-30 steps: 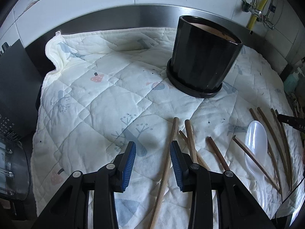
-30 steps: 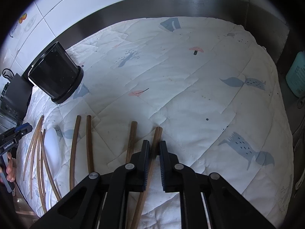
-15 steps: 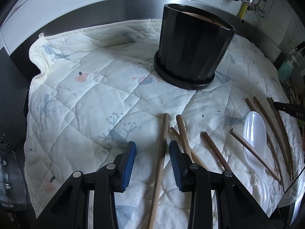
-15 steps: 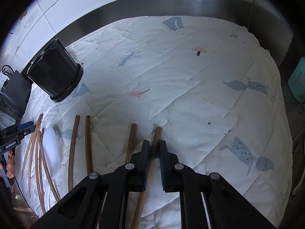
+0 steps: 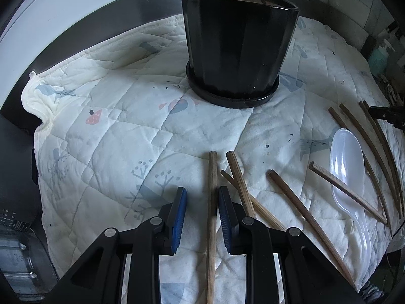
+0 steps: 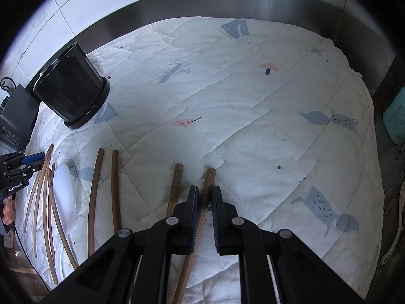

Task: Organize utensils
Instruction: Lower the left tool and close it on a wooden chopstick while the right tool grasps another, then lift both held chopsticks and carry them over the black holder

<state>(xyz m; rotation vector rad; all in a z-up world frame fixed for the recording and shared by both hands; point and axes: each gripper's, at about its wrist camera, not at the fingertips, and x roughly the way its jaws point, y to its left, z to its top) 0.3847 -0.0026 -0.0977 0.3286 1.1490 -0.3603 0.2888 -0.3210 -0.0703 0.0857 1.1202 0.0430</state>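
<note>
Left wrist view: left gripper (image 5: 202,204), jaws spread, straddles a chopstick (image 5: 212,202) lying before the black pot (image 5: 238,48); right gripper (image 6: 202,204) narrowly brackets another chopstick (image 6: 206,190). Next, likely: close and lift potward.

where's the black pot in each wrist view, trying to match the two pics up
Left wrist: the black pot stands top centre, large, on the quilted mat beyond the open left gripper.
Right wrist: the pot is small at far left, upper middle.
Shared landmark: the white plastic spoon lying among the chopsticks.
</note>
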